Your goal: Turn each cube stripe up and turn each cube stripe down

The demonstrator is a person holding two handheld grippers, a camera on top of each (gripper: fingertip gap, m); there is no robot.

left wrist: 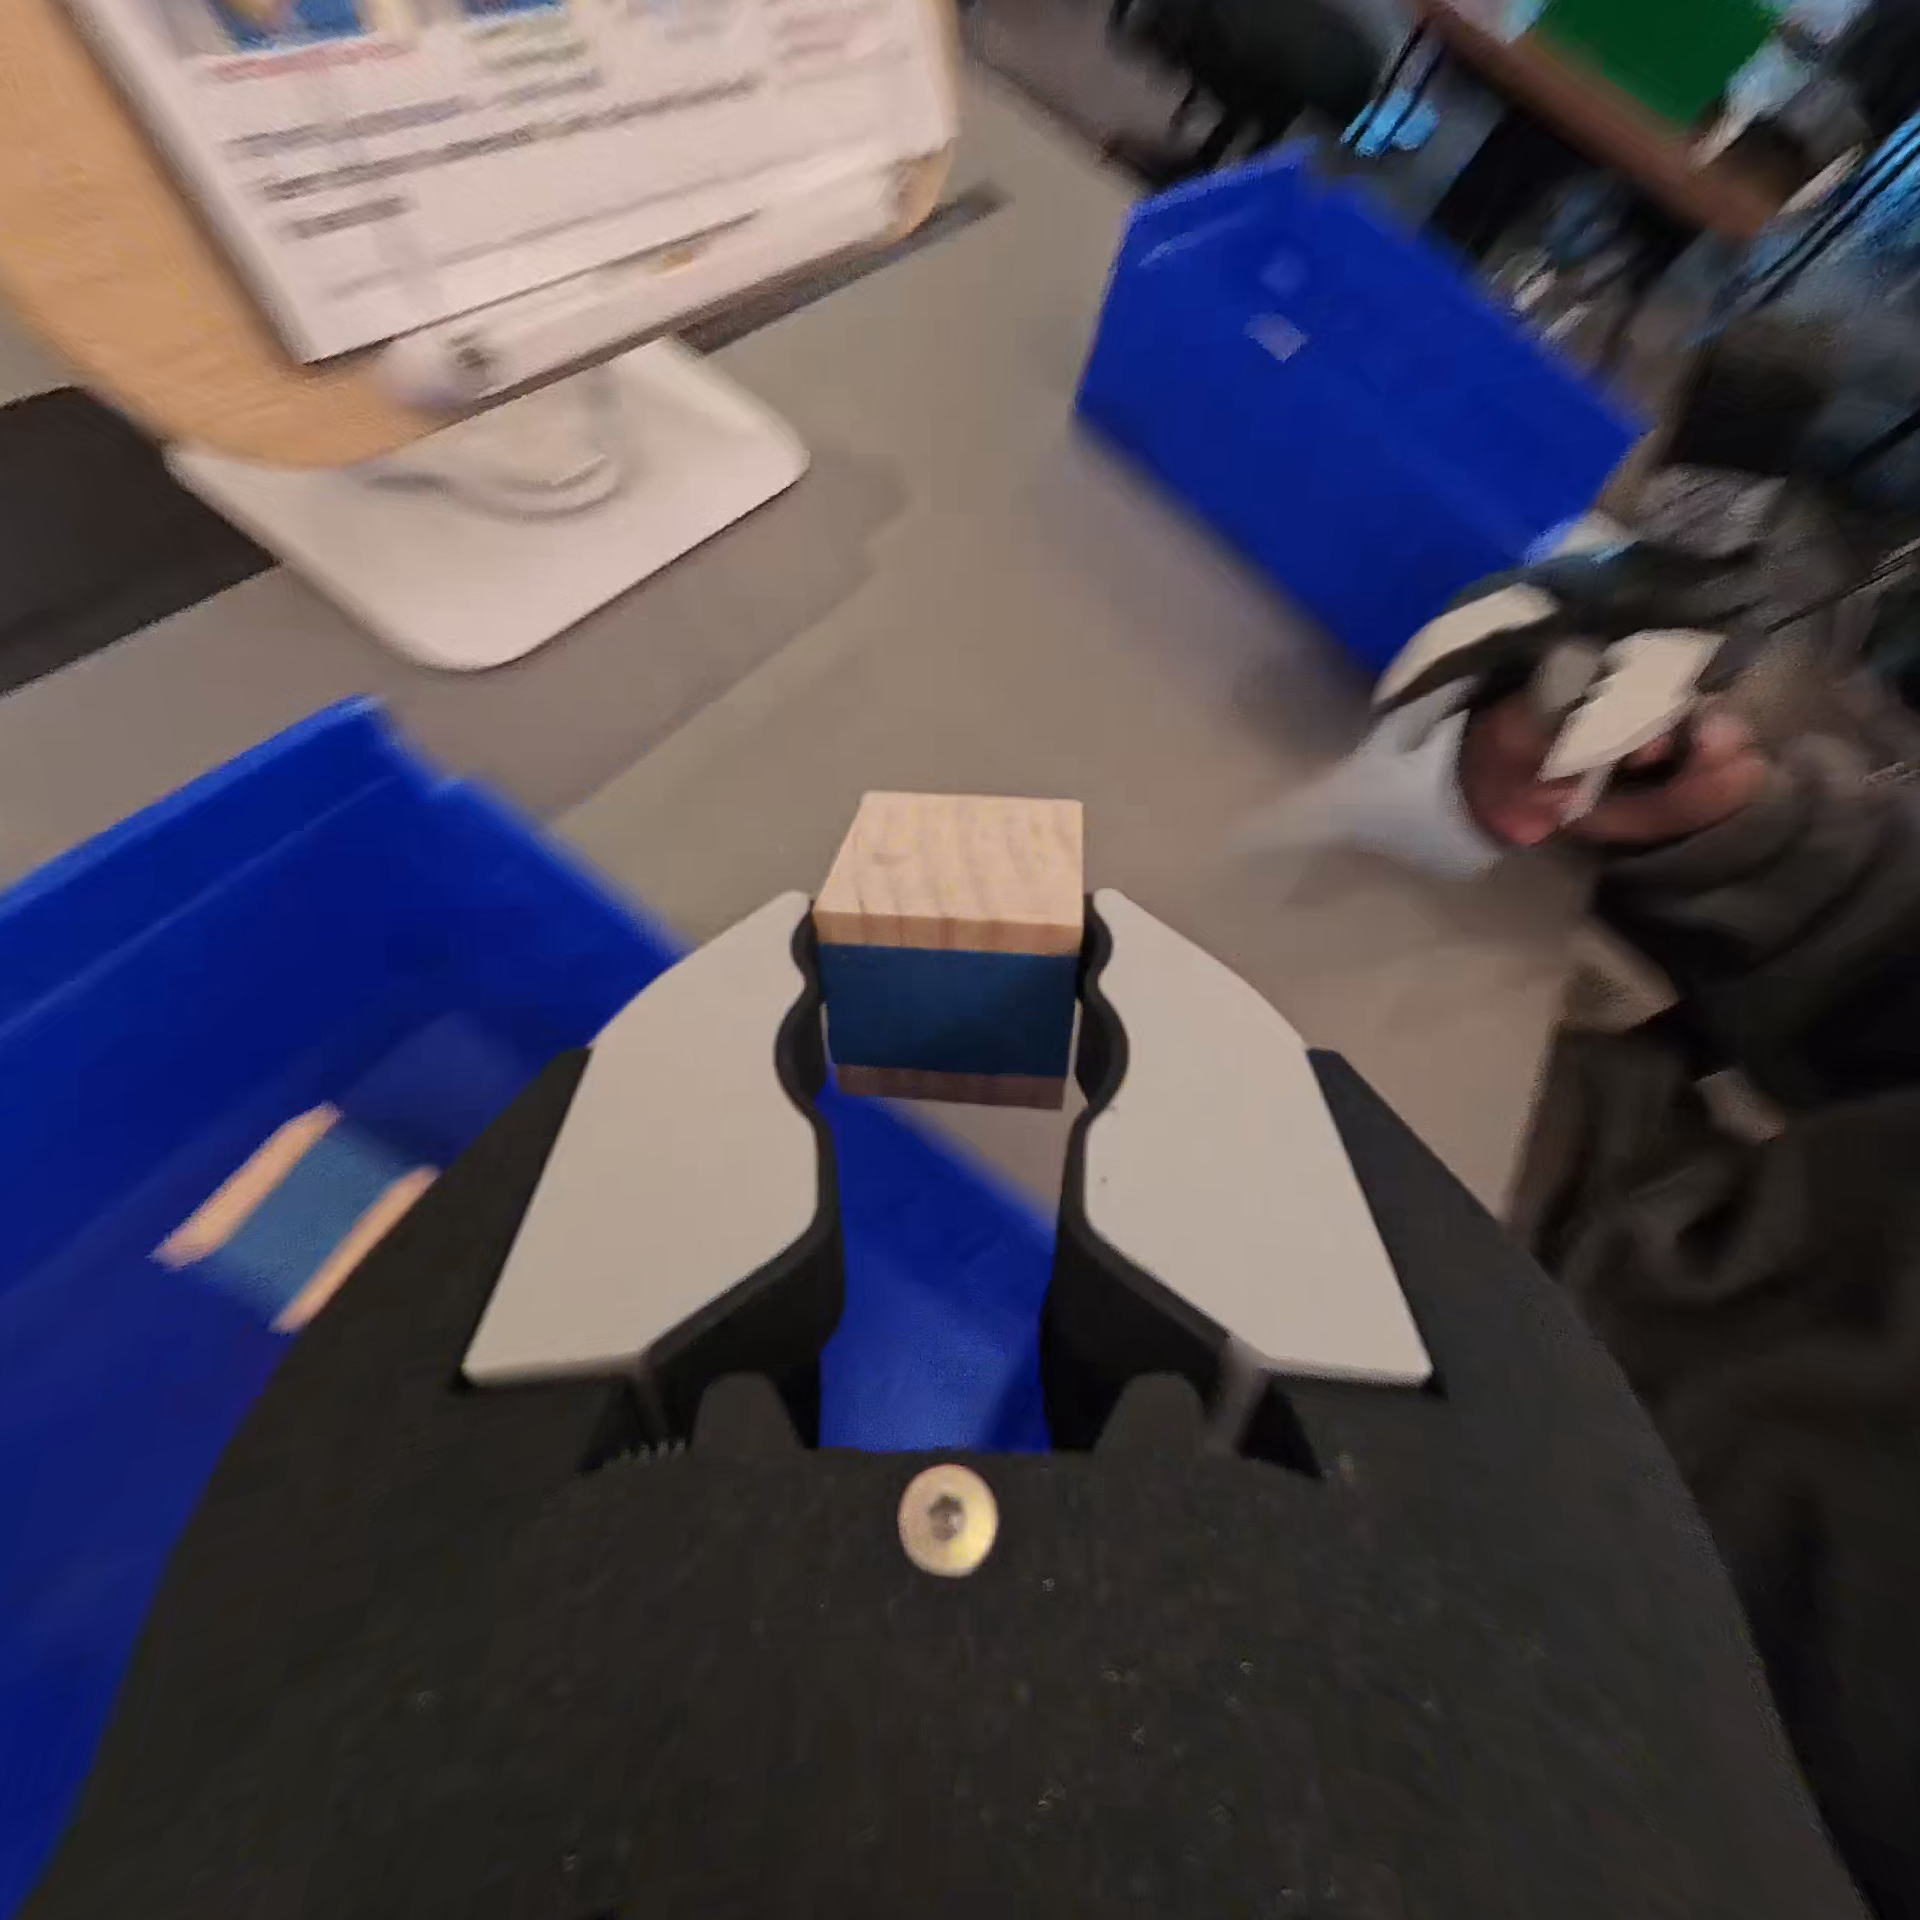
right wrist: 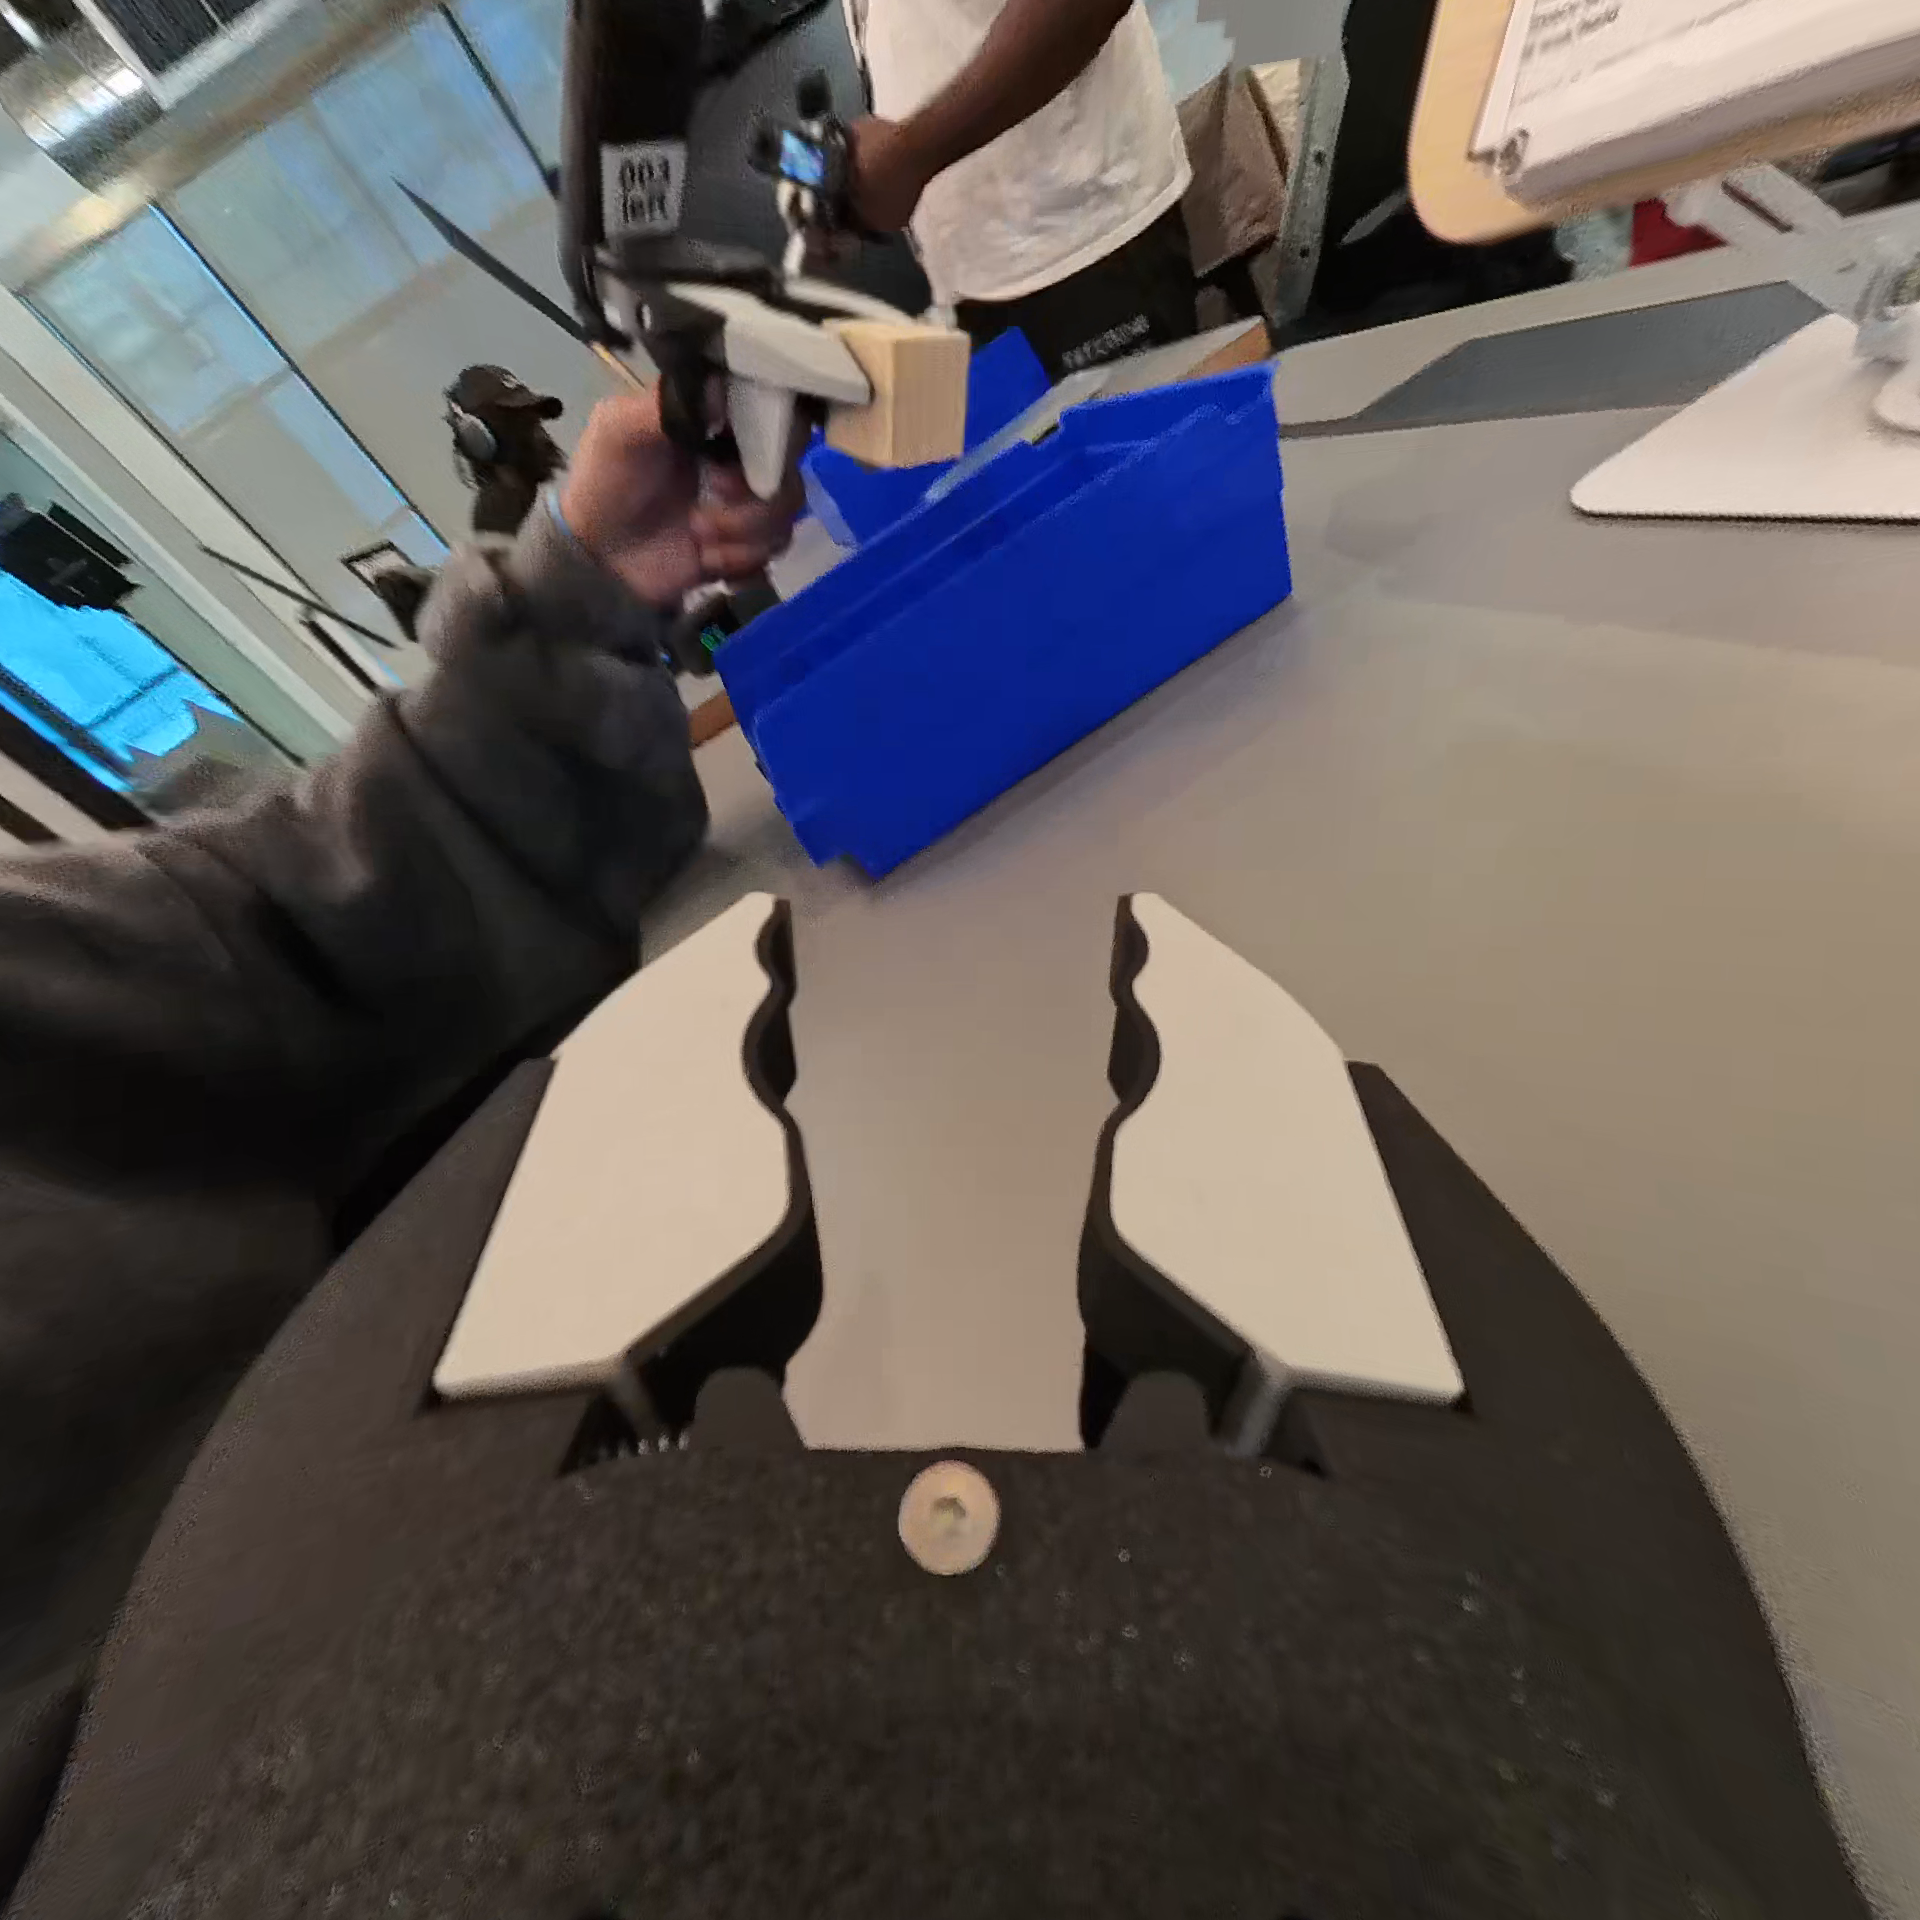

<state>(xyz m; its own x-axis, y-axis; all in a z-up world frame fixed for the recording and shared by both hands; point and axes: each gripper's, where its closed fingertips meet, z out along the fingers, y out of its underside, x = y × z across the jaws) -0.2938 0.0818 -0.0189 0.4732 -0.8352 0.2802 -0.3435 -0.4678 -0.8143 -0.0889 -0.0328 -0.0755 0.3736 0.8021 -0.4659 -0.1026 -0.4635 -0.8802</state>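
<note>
Clamping a striped cube (left wrist: pixel 948 961), left gripper (left wrist: pixel 948 925) hovers above blue bin (left wrist: pixel 260 935).

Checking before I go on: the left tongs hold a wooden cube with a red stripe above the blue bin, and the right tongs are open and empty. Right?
Not quite: the left wrist view shows the stripe on the wooden cube in the left tongs is blue, not red. It is above the blue bin; the right tongs are open and empty.

Bare grey table (right wrist: pixel 1507 831) lies beside the seemingly near blue bin (right wrist: pixel 1018 644)
</note>
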